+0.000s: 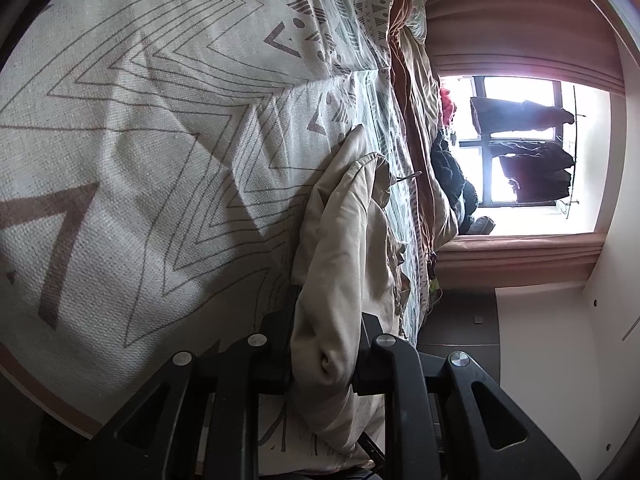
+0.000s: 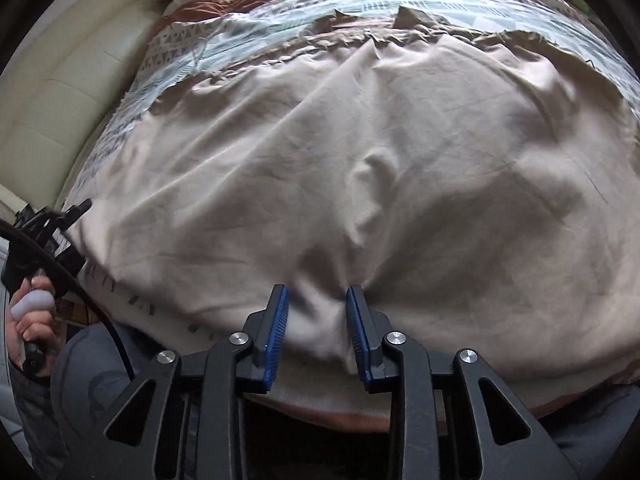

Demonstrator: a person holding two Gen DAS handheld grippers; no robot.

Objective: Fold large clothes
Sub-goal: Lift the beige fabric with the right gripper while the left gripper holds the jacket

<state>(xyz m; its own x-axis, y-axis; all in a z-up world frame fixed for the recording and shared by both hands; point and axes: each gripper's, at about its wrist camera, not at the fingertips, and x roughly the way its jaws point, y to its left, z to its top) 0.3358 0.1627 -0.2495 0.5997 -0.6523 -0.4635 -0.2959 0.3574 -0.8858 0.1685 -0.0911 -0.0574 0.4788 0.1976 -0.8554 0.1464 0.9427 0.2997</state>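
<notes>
A large beige garment [image 2: 360, 184] lies spread over the patterned bedspread [image 2: 188, 52]. My right gripper [image 2: 316, 300] is at its near edge, its blue pads [image 2: 276, 336] on either side of a bunched fold of the cloth, which fills the gap. My left gripper [image 1: 324, 340] is turned on its side and shut on an edge of the same beige garment [image 1: 344, 240], which rises in a ridge from the bedspread [image 1: 140, 120]. In the right wrist view the left gripper [image 2: 76, 210] shows at the far left, held by a hand [image 2: 32, 312].
A padded cream headboard [image 2: 60, 92] stands at the left of the bed. Beyond the bed are a window [image 1: 516, 152] with dark clothes hanging, pink curtains [image 1: 520, 40], a pile of dark clothes [image 1: 452, 176] and a white cabinet [image 1: 560, 360].
</notes>
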